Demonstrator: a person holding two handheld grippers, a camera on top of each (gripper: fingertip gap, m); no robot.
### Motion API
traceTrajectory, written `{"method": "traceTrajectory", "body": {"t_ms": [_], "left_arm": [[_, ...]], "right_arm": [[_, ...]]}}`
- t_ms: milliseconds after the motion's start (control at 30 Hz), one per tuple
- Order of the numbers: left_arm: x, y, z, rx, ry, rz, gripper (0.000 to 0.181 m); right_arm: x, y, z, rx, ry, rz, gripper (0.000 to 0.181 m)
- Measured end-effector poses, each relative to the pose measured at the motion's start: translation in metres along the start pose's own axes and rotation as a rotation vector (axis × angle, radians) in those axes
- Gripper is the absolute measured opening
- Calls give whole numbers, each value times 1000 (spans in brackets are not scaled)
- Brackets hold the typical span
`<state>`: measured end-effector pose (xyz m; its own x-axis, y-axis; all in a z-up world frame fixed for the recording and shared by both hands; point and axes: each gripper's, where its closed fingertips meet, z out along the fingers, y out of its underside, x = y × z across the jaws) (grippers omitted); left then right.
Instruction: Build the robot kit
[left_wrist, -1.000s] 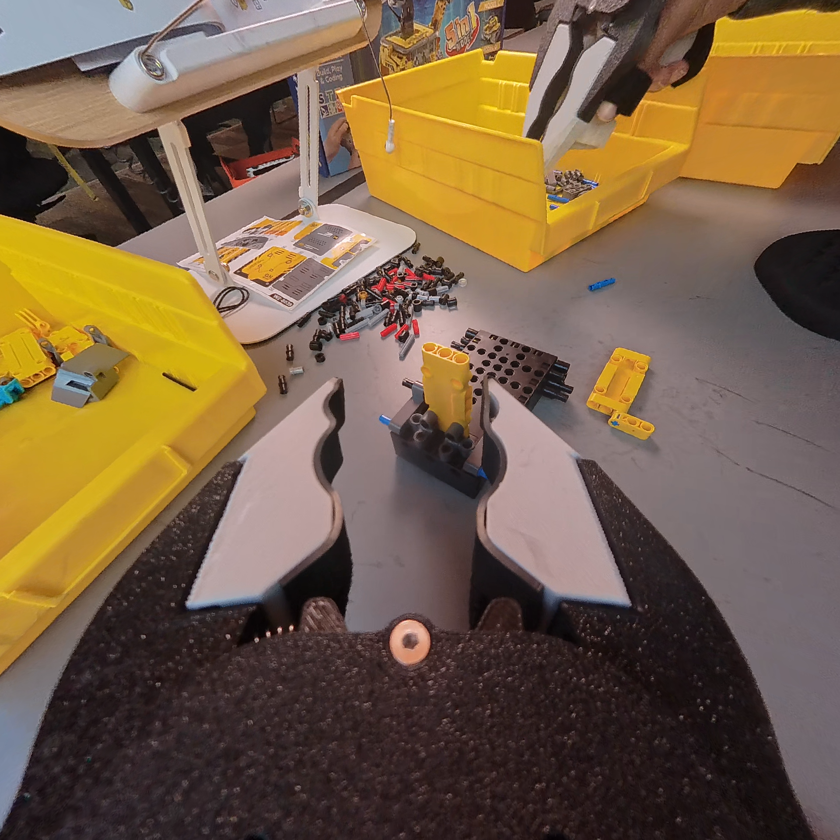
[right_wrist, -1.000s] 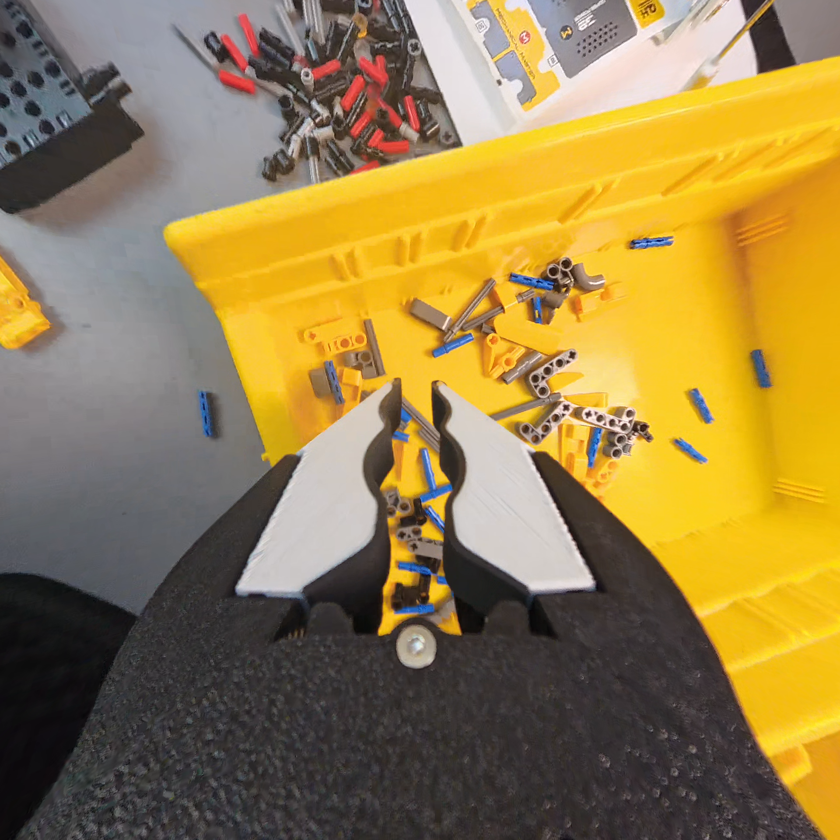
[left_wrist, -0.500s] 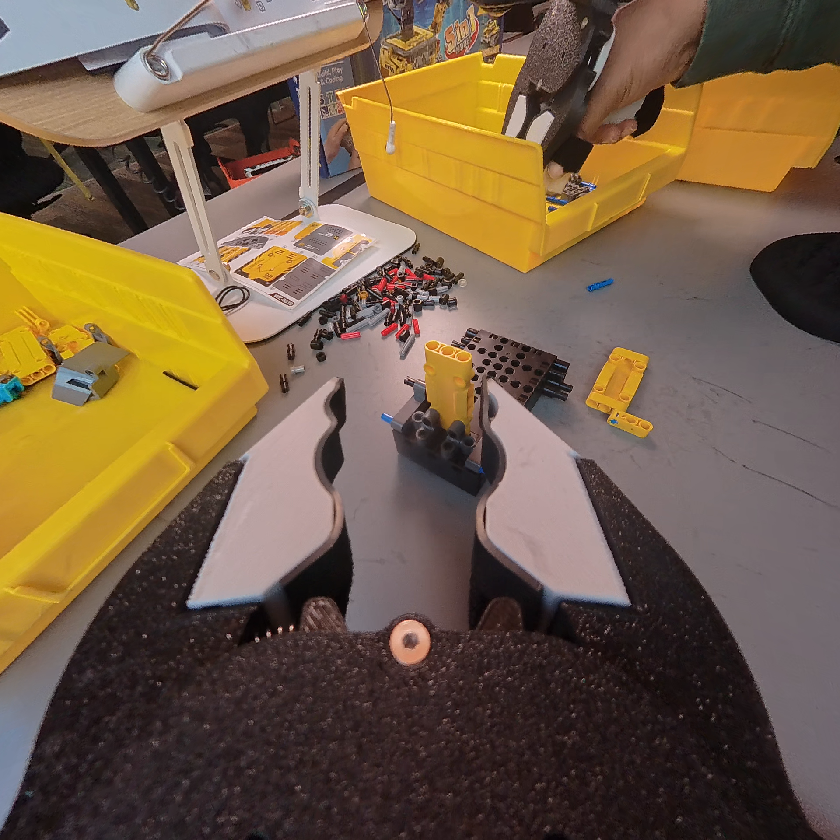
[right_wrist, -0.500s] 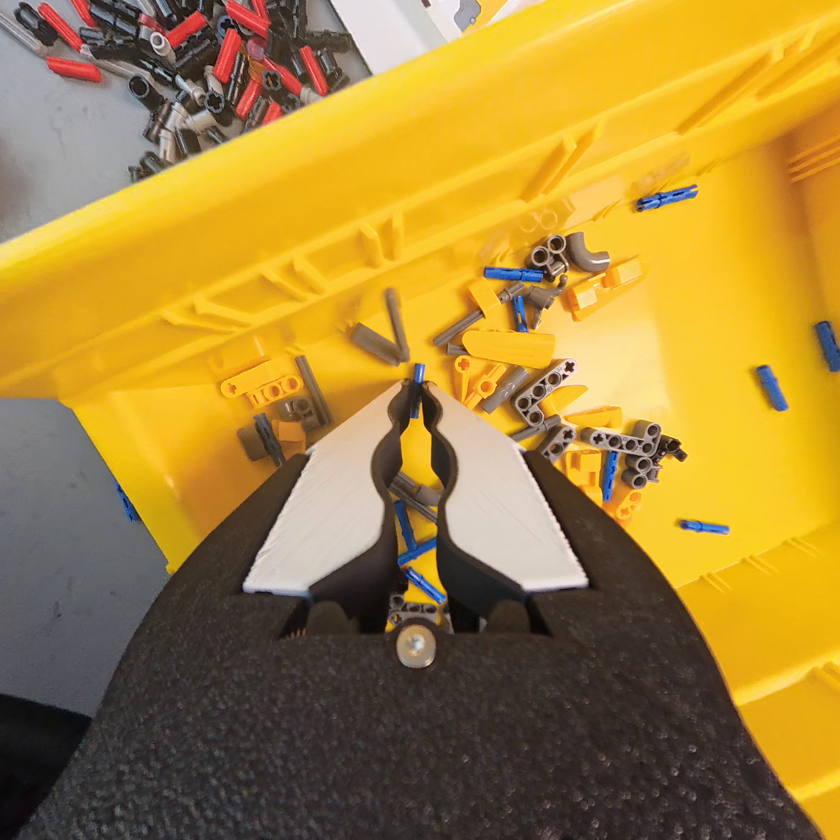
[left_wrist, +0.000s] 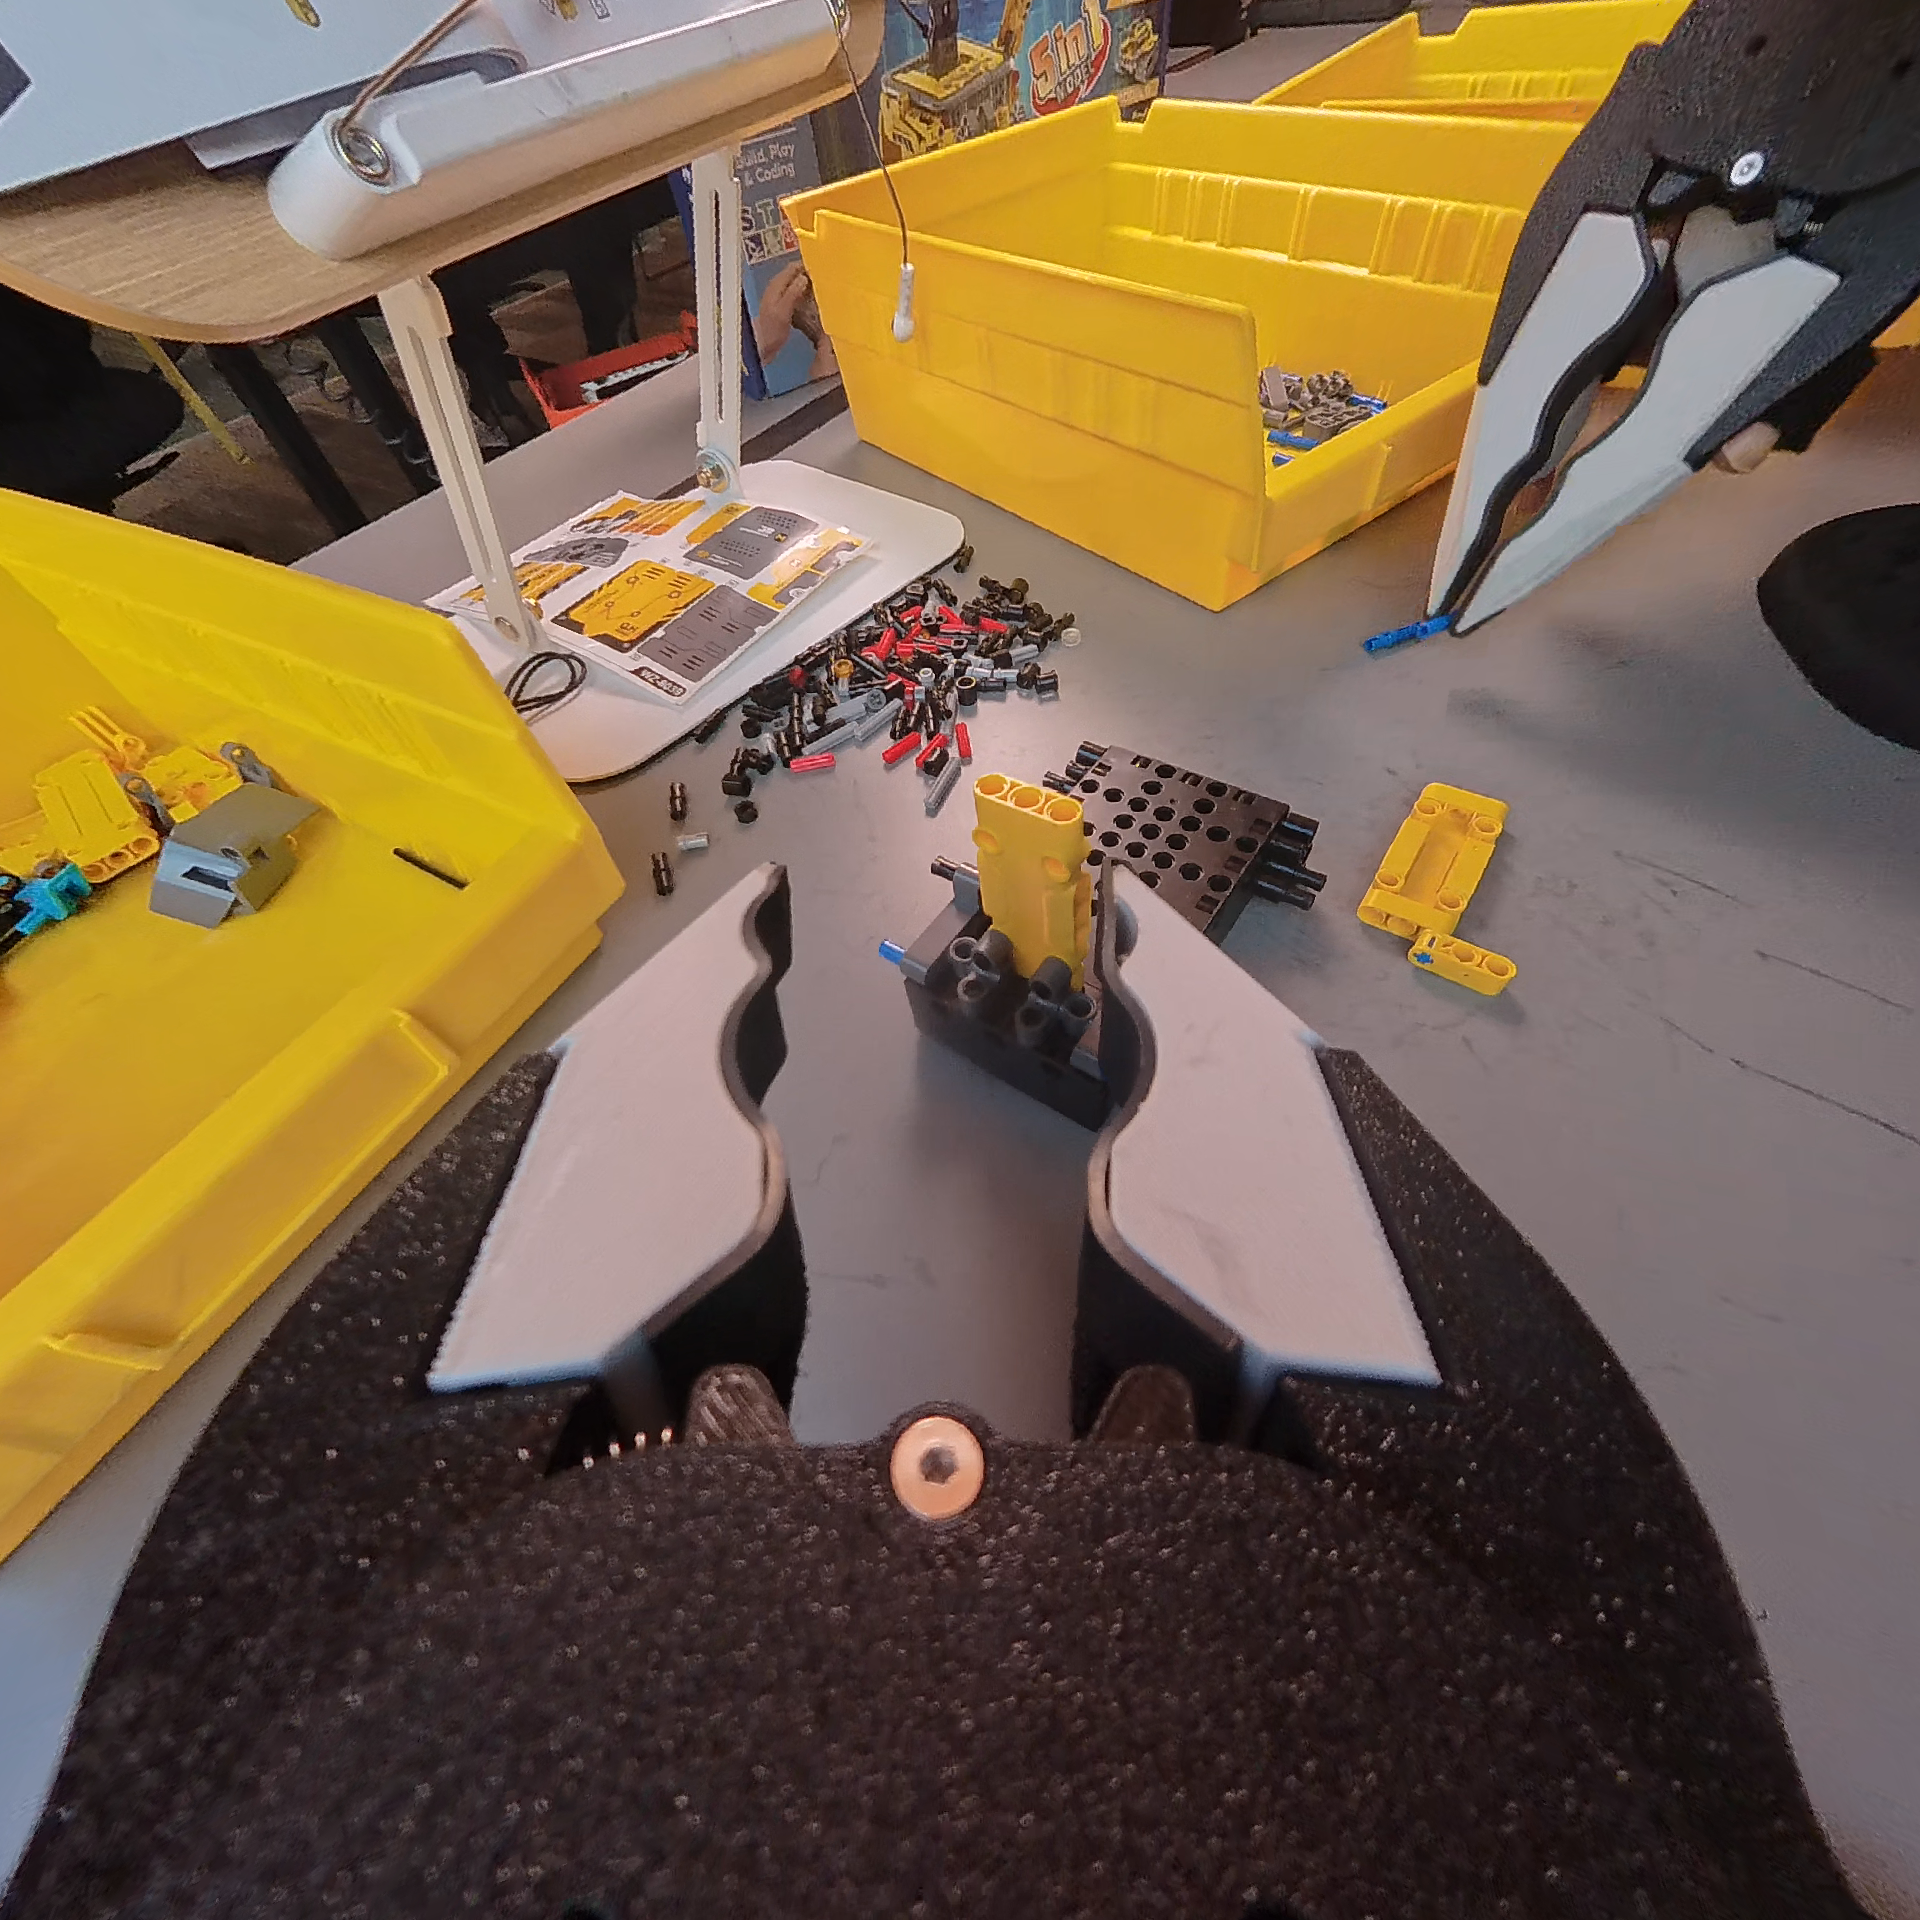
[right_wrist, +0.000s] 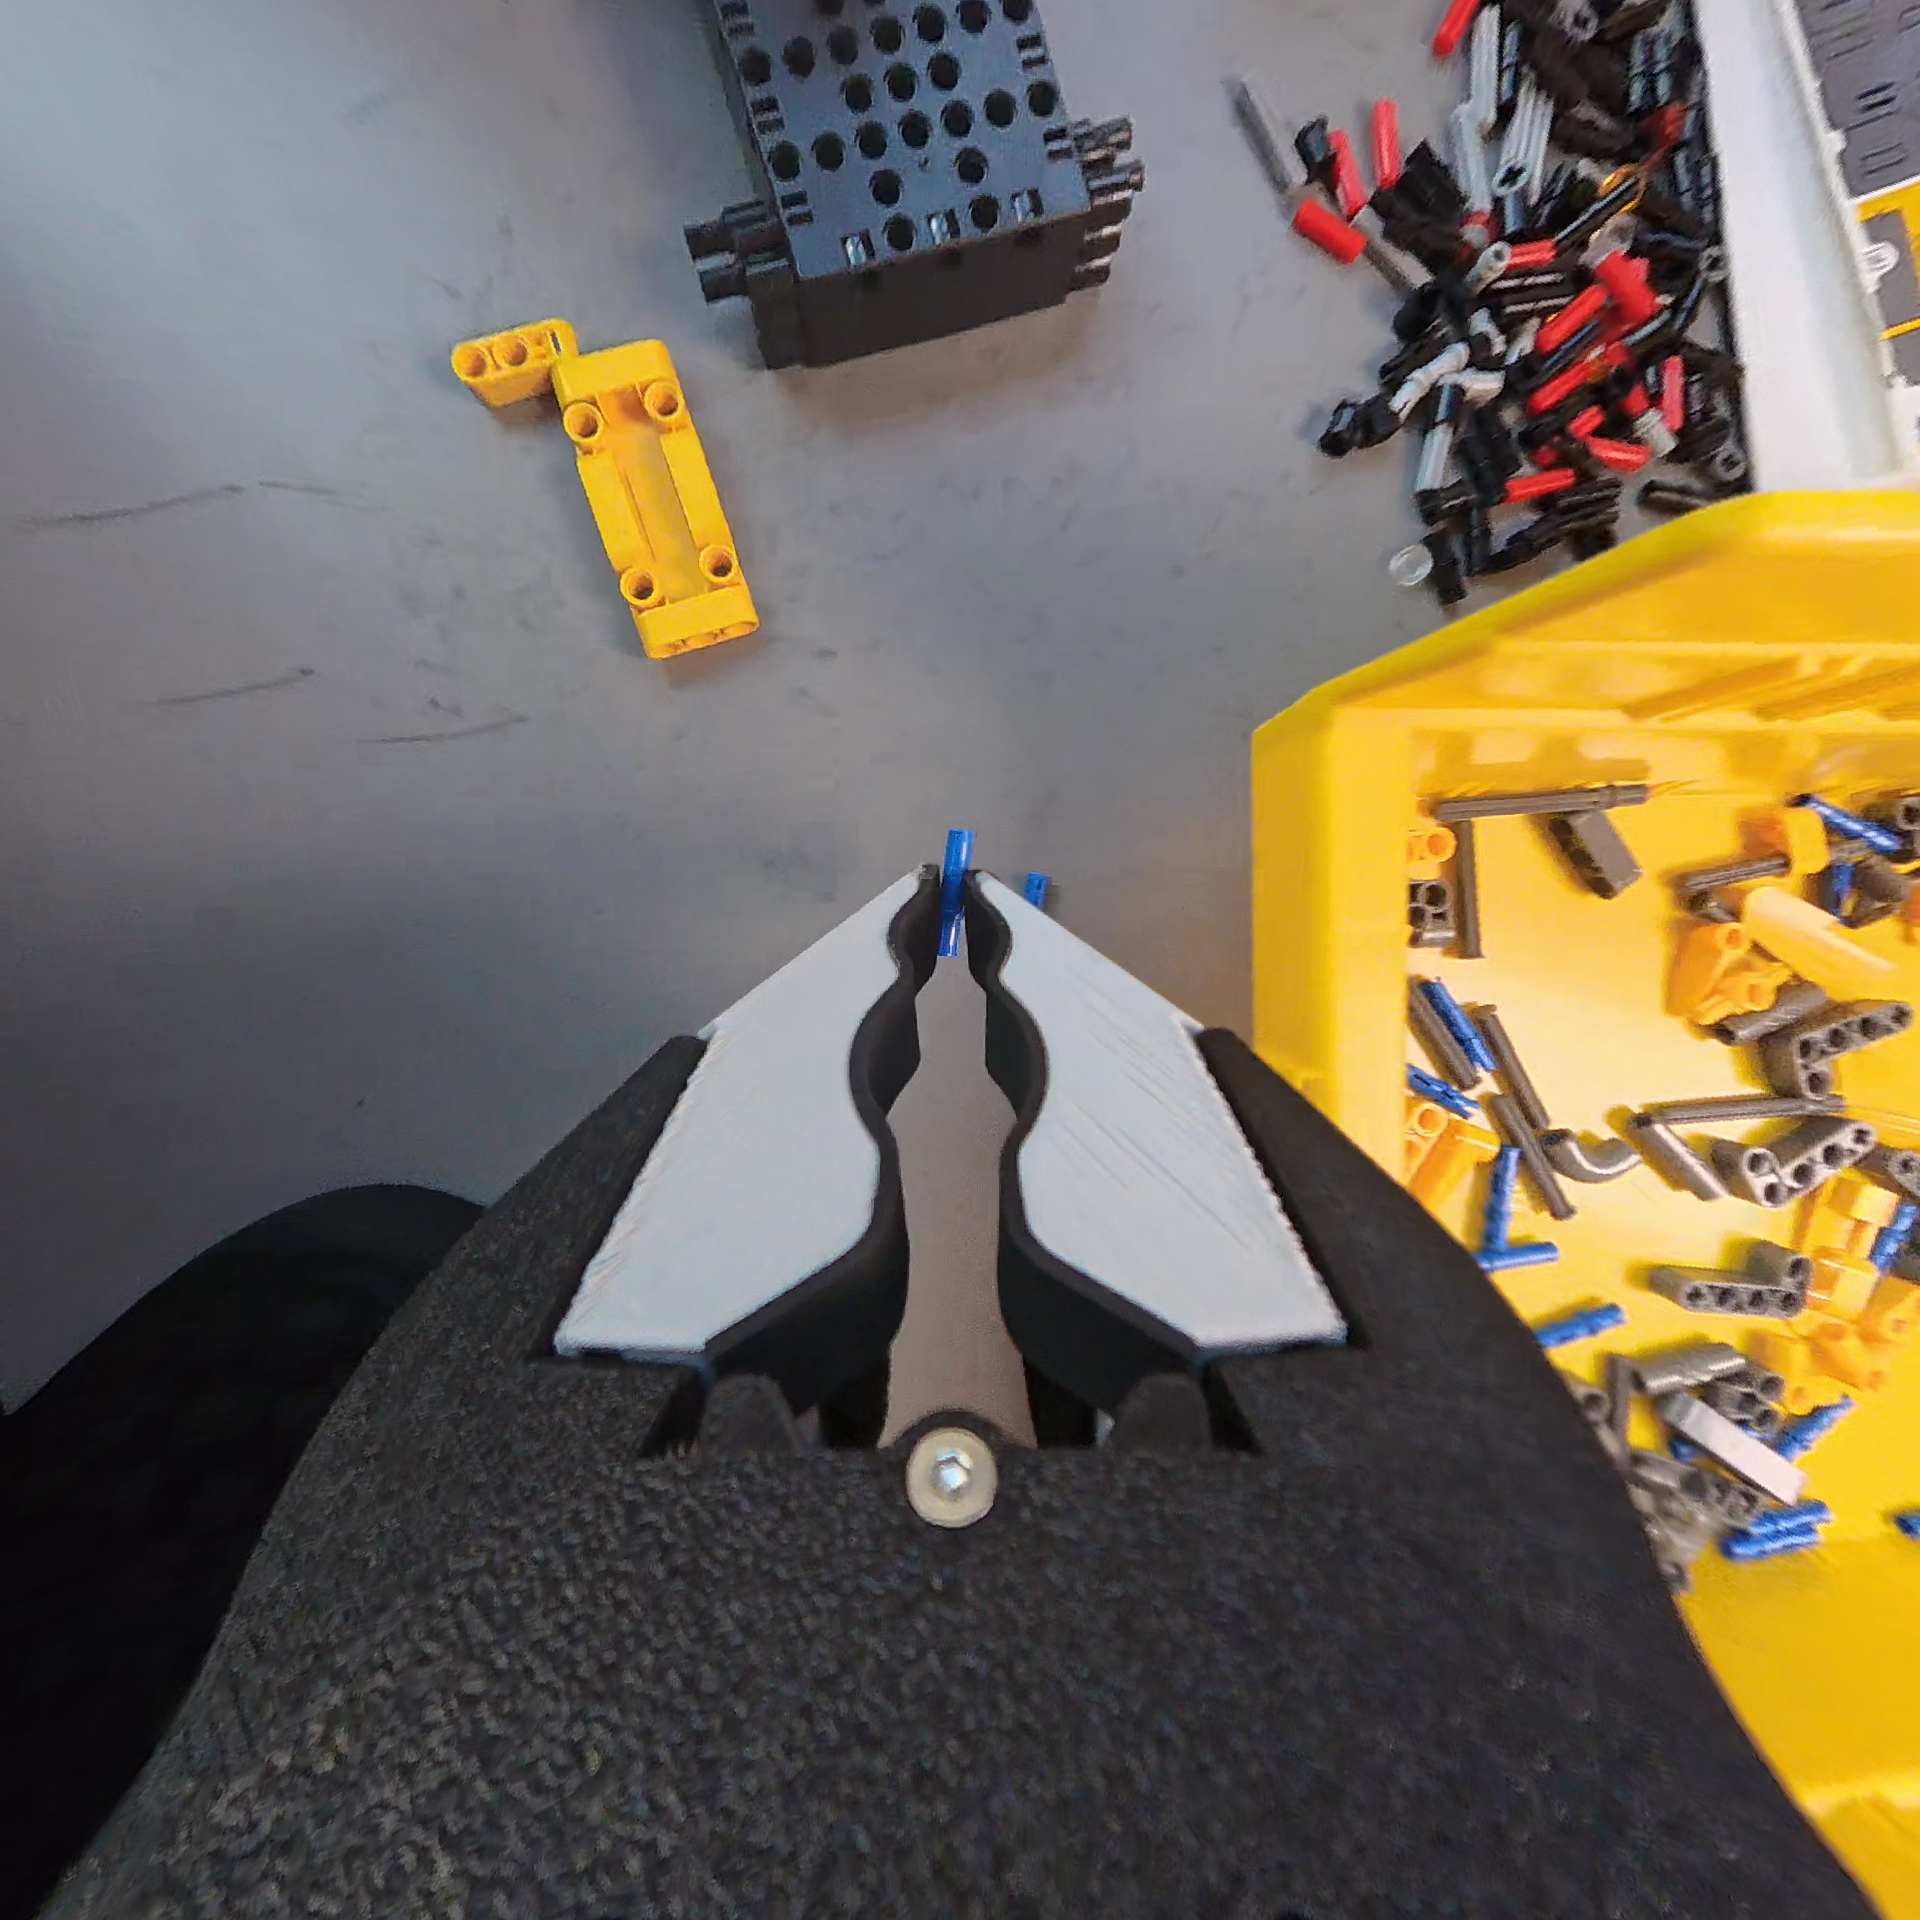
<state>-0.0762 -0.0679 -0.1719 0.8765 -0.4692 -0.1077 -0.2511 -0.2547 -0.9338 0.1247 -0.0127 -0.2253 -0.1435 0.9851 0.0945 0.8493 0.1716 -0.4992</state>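
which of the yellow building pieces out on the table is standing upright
The yellow beam plugged into the small black block between the left gripper's open fingers stands on end. The other, a yellow frame piece right of the black perforated plate, lies flat.

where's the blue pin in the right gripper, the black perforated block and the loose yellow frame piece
blue pin (right_wrist: 952, 891), right wrist view, its shaft between the fingertips
black perforated block (right_wrist: 902, 135), right wrist view, its holed top
yellow frame piece (right_wrist: 652, 497), right wrist view, its centre channel

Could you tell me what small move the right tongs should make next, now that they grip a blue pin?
Probably carry the blue pin toward the black and yellow assembly: the right tongs pinch it above bare table, and the open left tongs flank that assembly.
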Motion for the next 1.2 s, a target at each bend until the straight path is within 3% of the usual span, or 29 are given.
{"method": "traceTrajectory", "body": {"t_ms": [433,700,933,1200], "left_arm": [[-12,-5,-5,39,-75,-20,62],[-13,-5,-5,41,-77,-23,62],[-15,-6,-7,48,-93,-25,62],[-18,-6,-7,51,-110,-27,62]], "right_arm": [[5,15,14,-8,53,9,7],[5,8,8,59,64,27,11],[16,-31,-23,296,138,38,20],[44,-63,-67,610,360,85,39]]}}
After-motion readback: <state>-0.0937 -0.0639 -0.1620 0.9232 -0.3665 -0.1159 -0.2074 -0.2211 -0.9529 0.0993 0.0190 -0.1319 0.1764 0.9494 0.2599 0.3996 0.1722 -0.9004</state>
